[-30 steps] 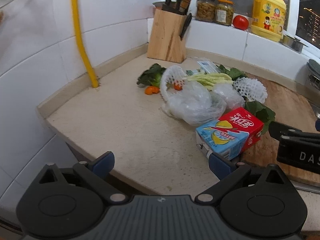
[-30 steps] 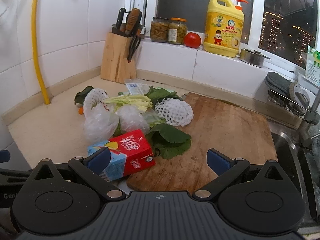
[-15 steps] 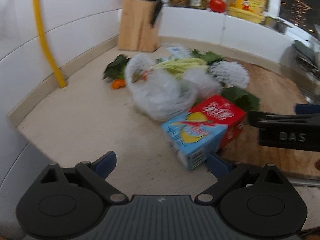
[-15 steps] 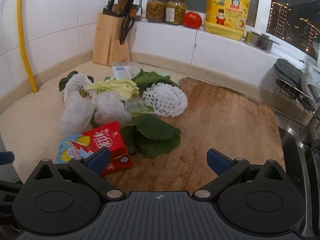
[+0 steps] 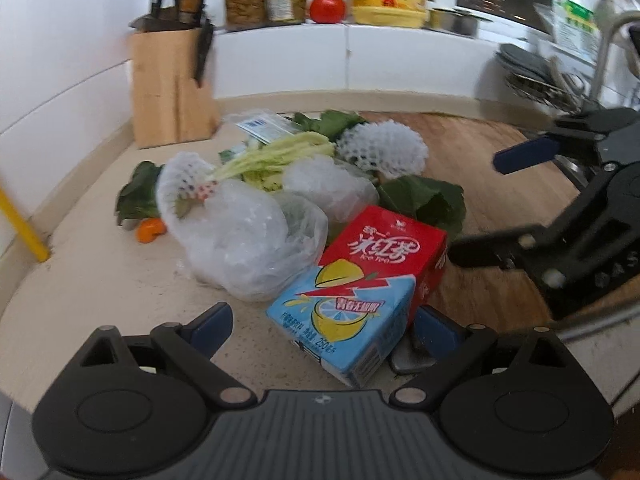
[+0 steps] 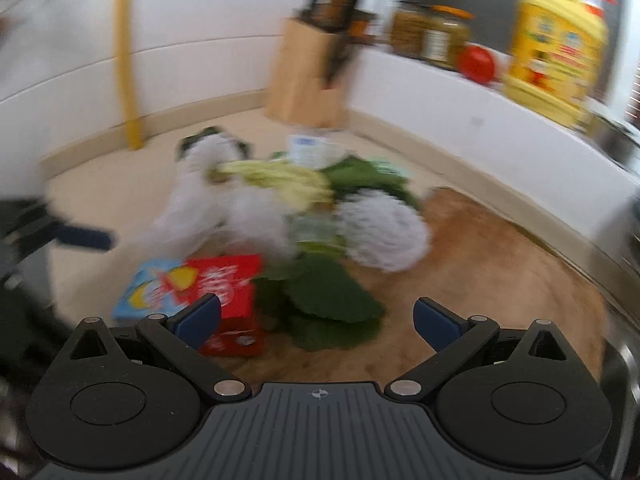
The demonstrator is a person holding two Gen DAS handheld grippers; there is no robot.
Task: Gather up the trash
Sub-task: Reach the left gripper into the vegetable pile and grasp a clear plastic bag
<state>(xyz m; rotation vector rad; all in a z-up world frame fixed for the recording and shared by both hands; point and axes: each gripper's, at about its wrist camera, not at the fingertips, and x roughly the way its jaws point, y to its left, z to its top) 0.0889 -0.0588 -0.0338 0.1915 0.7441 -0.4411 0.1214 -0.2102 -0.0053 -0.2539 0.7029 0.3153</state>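
**Mia:** Where is the trash?

**Ben:** It sits in a pile on the counter (image 5: 100, 280). The tea carton (image 5: 360, 280), red and blue, lies nearest. Its near corner is between the two blue fingers of the left gripper (image 5: 324, 326). A second ago the carton was off to the right of those fingers, so the left gripper has come closer and lined up with it.

**Mia:** Is the left gripper holding it?

**Ben:** No. Its fingers are wide apart and hold nothing. The right finger is just beside the carton.

**Mia:** What about the right gripper?

**Ben:** The right gripper (image 6: 316, 318) is wide open too, with nothing in it. Its picture is blurry now, and it was sharp before. It looks more to the left than it did, over the big green leaf (image 6: 328, 300) on the cutting board (image 6: 500, 272).

**Mia:** What else is in the pile?

**Ben:** A crumpled plastic bag (image 5: 248, 248) touches the carton's far left side. Farther off are a white foam net (image 5: 382, 148) and pale green stalks (image 5: 276, 152). The knife block (image 5: 172, 84) stands far left, by the wall.
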